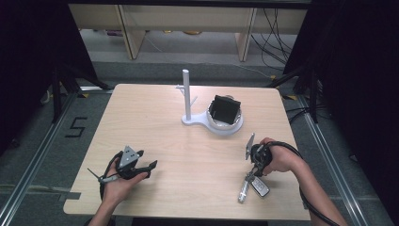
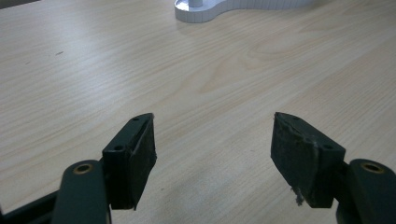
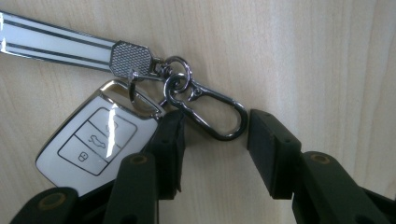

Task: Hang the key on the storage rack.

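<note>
table [image 1: 155,122]: was pale wood – fine light-brown grain
stand [image 1: 188,96]: was white, post and base alike
box [image 1: 224,109]: was black, in the white dish at far right
key fob [image 3: 95,140]: was white, edged in silver – thin dark outlines around its buttons
strap [image 3: 56,42]: was white with dark lengthwise stripes, its clasp end silver and cross-hatched
carabiner [image 3: 210,112]: was dark polished metal
left gripper [image 2: 212,154]: was dark green-black, pads black
right gripper [image 3: 215,154]: was the same dark green-black
floor [image 1: 37,141]: was grey, marked with a black "5"
</note>
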`<act>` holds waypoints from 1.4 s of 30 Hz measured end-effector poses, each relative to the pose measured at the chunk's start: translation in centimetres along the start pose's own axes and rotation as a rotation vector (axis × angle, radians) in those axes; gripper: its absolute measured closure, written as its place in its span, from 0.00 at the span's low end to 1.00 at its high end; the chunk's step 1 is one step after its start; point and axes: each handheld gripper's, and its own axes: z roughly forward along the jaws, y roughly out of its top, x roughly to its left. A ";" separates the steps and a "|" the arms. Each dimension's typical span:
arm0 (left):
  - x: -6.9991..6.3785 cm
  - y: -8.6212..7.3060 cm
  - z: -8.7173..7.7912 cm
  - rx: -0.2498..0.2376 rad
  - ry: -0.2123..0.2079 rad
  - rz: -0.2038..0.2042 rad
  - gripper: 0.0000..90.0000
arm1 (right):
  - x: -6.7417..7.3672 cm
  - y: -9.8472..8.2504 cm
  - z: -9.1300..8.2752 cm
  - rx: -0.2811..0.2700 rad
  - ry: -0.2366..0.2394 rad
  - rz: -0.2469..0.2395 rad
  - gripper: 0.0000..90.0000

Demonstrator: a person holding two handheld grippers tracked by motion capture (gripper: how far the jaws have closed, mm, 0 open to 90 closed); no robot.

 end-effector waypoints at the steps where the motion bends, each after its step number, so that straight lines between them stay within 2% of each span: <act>1: 0.0 0.0 0.0 0.000 0.000 0.000 0.34 | 0.0 0.0 0.0 -0.005 -0.008 -0.006 0.64; 2: 0.0 0.0 0.0 0.000 0.000 0.000 0.34 | 0.0 0.1 0.0 -0.005 0.005 -0.018 0.64; 6: 0.0 0.0 0.0 -0.001 0.000 0.000 0.34 | 0.0 0.3 0.0 -0.009 0.000 -0.039 0.65; 10: 0.0 0.0 0.0 0.000 -0.001 -0.002 0.34 | 0.0 0.5 0.1 -0.013 -0.009 -0.090 0.66; 11: 0.0 0.0 0.0 -0.001 -0.001 -0.001 0.34 | 0.1 0.5 0.0 0.004 -0.010 -0.068 0.66; 14: 0.0 0.0 0.0 -0.002 0.000 0.000 0.34 | 0.1 0.6 0.0 0.002 -0.001 -0.075 0.65; 15: 0.0 0.0 0.0 -0.003 0.000 0.001 0.34 | 0.1 0.7 0.0 -0.004 -0.012 -0.082 0.64; 16: 0.0 0.0 0.0 -0.001 -0.001 0.000 0.34 | -0.1 0.8 0.2 -0.028 -0.009 -0.133 0.62; 19: 0.0 0.0 0.0 0.001 -0.001 -0.001 0.34 | 0.0 0.8 0.1 -0.023 -0.010 -0.122 0.61; 20: 0.0 0.0 0.0 0.001 -0.002 -0.001 0.34 | -0.1 0.9 0.1 -0.022 0.001 -0.124 0.61; 21: 0.0 0.0 0.0 0.001 -0.002 -0.001 0.34 | 0.0 0.9 0.1 -0.033 -0.016 -0.139 0.60; 23: 0.0 -0.1 0.0 -0.002 -0.007 -0.003 0.34 | 0.0 0.9 0.1 -0.037 0.001 -0.144 0.59; 24: 0.0 -0.1 0.0 0.001 -0.005 -0.005 0.34 | 0.2 0.9 0.1 -0.038 -0.006 -0.131 0.59; 25: 0.0 -0.1 0.0 0.000 -0.007 -0.010 0.34 | 0.1 1.0 0.1 -0.050 -0.006 -0.159 0.59; 27: 0.0 -0.1 0.0 0.001 -0.007 -0.012 0.34 | 0.3 0.9 0.1 -0.050 -0.008 -0.148 0.60; 28: 0.0 -0.1 0.0 0.002 -0.006 -0.011 0.34 | 0.2 0.9 0.1 -0.056 -0.009 -0.177 0.62; 29: 0.0 -0.1 0.1 0.002 -0.007 -0.014 0.34 | 0.3 0.9 0.1 -0.055 -0.003 -0.184 0.65; 30: 0.0 -0.1 0.1 -0.005 -0.012 -0.014 0.34 | 0.3 1.0 0.2 -0.079 0.004 -0.224 0.68; 31: 0.0 -0.1 0.2 -0.005 -0.017 -0.011 0.34 | 0.3 1.0 0.2 -0.079 0.004 -0.224 0.68; 34: 0.0 -0.1 0.2 -0.002 -0.018 -0.011 0.34 | 0.2 1.2 0.2 -0.086 0.000 -0.292 0.73; 36: -0.1 -0.1 0.2 -0.003 -0.018 -0.010 0.34 | 0.5 1.2 0.1 -0.062 -0.008 -0.256 0.78; 37: -0.1 -0.1 0.2 -0.004 -0.018 -0.011 0.34 | 0.5 1.3 0.1 -0.054 -0.001 -0.252 0.78; 38: -0.1 -0.1 0.1 -0.005 -0.017 -0.012 0.34 | 0.4 1.4 0.2 -0.067 0.000 -0.275 0.78; 41: -0.1 -0.1 0.0 0.003 -0.007 -0.010 0.34 | 0.3 1.4 0.1 -0.065 -0.004 -0.275 0.78; 42: 0.0 -0.1 0.0 0.002 -0.007 -0.010 0.34 | 0.3 1.4 0.1 -0.055 0.002 -0.254 0.78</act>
